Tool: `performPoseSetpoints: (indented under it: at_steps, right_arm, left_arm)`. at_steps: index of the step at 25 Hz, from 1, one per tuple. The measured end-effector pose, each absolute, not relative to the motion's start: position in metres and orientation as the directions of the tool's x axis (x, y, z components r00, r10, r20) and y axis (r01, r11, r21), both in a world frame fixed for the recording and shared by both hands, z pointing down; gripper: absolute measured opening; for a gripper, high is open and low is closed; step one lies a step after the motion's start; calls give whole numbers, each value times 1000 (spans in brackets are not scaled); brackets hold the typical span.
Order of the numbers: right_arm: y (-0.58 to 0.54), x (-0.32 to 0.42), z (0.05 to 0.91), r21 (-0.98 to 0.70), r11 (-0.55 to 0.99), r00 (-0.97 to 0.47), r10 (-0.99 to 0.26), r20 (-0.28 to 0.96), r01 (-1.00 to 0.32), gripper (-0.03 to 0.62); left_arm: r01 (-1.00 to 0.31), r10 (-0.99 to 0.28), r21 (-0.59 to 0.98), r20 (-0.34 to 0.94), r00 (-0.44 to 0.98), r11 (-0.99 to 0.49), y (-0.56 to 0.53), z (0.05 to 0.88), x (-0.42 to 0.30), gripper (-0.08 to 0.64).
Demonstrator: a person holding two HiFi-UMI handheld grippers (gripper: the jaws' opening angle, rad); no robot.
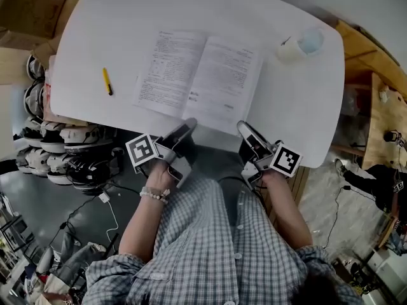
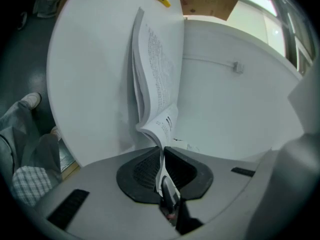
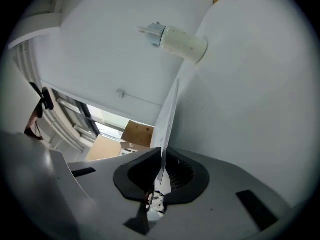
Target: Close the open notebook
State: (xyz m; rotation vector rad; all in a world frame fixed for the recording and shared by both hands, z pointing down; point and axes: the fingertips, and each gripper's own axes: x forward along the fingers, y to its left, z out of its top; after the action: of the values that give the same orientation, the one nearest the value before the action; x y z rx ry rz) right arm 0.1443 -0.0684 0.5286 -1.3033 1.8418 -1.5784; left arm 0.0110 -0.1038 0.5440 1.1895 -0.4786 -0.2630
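An open notebook (image 1: 197,78) with printed pages lies flat on the white table (image 1: 95,37), its near edge at the table's front. My left gripper (image 1: 189,126) is shut on the near edge of the pages close to the spine; in the left gripper view the sheets (image 2: 155,74) run up from between the closed pads (image 2: 145,171). My right gripper (image 1: 243,128) is shut on the near edge of the right-hand page, which shows edge-on as a thin sheet (image 3: 167,116) between its pads (image 3: 137,176).
A yellow pen (image 1: 107,81) lies left of the notebook. A white roll-like object with a bluish cap (image 1: 299,45) rests at the table's far right. Several shoes (image 1: 57,138) sit on the floor left of the table, and a wooden bench (image 1: 375,81) stands at the right.
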Motion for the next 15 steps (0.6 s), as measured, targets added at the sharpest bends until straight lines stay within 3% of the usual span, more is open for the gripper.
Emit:
performPoseSetpoints:
  at_steps: [15]
  right_arm:
    - [-76,158,521,-877,-89,-403,-863,304,-471,32]
  left_arm:
    - [-231,-243,934,300,923,273,-89,558,12,32]
